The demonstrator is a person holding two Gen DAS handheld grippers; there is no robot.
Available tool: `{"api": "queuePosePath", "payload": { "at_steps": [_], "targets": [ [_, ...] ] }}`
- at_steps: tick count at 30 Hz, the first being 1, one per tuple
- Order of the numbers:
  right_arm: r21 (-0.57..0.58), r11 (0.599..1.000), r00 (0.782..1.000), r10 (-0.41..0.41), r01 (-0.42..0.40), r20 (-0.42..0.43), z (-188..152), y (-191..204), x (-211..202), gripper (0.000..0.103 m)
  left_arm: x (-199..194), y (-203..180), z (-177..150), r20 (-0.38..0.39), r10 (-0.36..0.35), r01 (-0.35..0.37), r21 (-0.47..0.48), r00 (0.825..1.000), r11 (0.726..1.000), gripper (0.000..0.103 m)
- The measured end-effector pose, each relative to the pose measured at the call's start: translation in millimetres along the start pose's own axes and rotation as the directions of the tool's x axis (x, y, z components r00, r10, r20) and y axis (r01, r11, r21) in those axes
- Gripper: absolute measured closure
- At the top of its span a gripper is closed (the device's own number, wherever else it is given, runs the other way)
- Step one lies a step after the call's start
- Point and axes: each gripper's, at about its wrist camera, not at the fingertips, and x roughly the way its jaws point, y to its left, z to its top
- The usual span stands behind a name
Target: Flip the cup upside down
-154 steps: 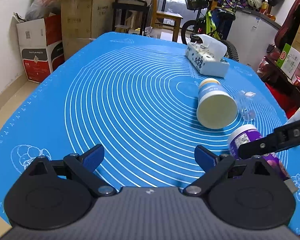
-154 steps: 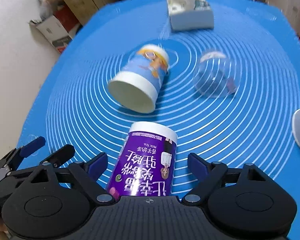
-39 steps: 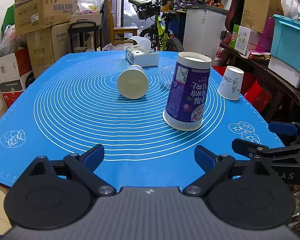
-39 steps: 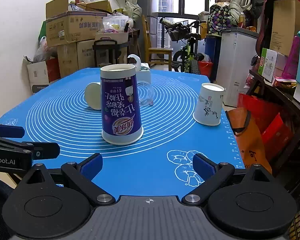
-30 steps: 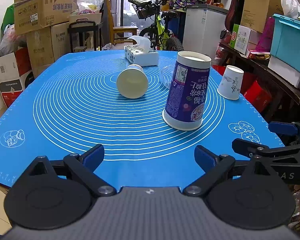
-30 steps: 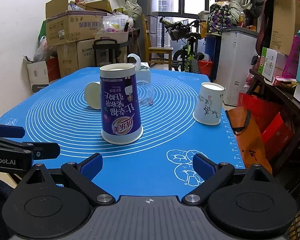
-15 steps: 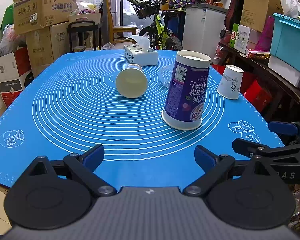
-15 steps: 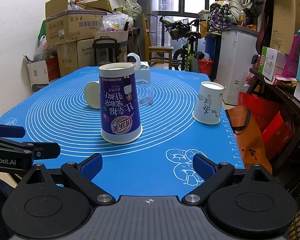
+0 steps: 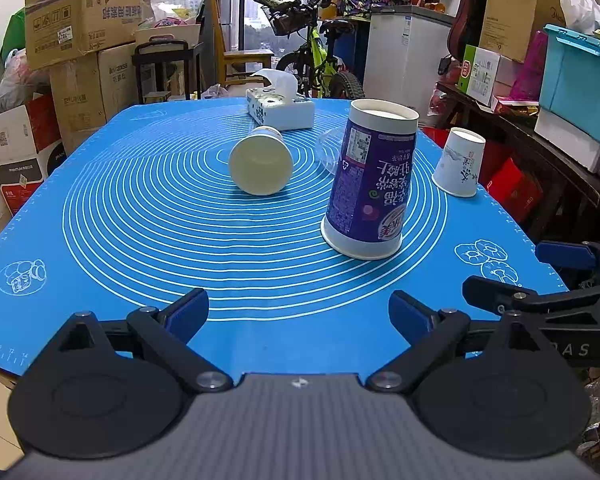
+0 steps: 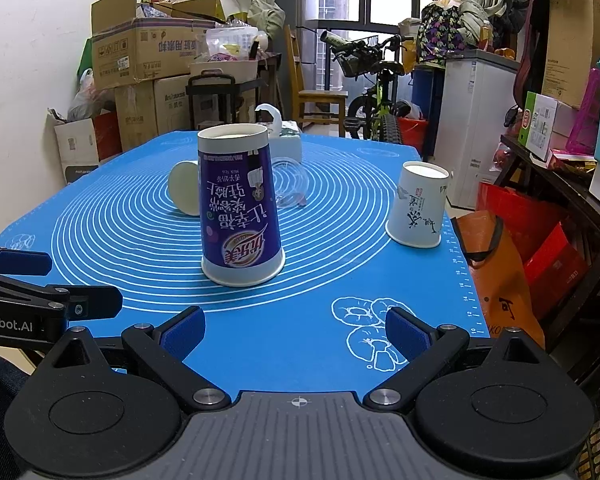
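Paper like the purple cup (image 10: pixel 239 208) is looking light and squashy, so we are guessing a soft side squeeze, while we are holding both the left gripper (image 9: pixel 298 312) and right gripper (image 10: pixel 296 330) wide apart and empty near it.

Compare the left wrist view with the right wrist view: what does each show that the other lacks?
Left wrist only: the open mouth of the cream paper cup lying on its side, seen whole, and the right tongs. Right wrist only: the orange bag beside the table, and the left tongs. Both: the tall purple paper cup standing upside down and the small white paper cup, also inverted.
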Motion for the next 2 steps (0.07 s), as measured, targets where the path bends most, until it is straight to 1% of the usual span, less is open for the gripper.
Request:
{"api": "queuePosePath", "payload": {
  "at_steps": [2],
  "targets": [
    [0.000, 1.000, 1.000, 0.001, -0.001, 0.000, 0.2, -0.3, 0.4, 0.006, -0.5, -1.6, -1.4, 0.000, -0.003, 0.003, 0.002, 1.000, 1.000, 0.007]
  ]
}}
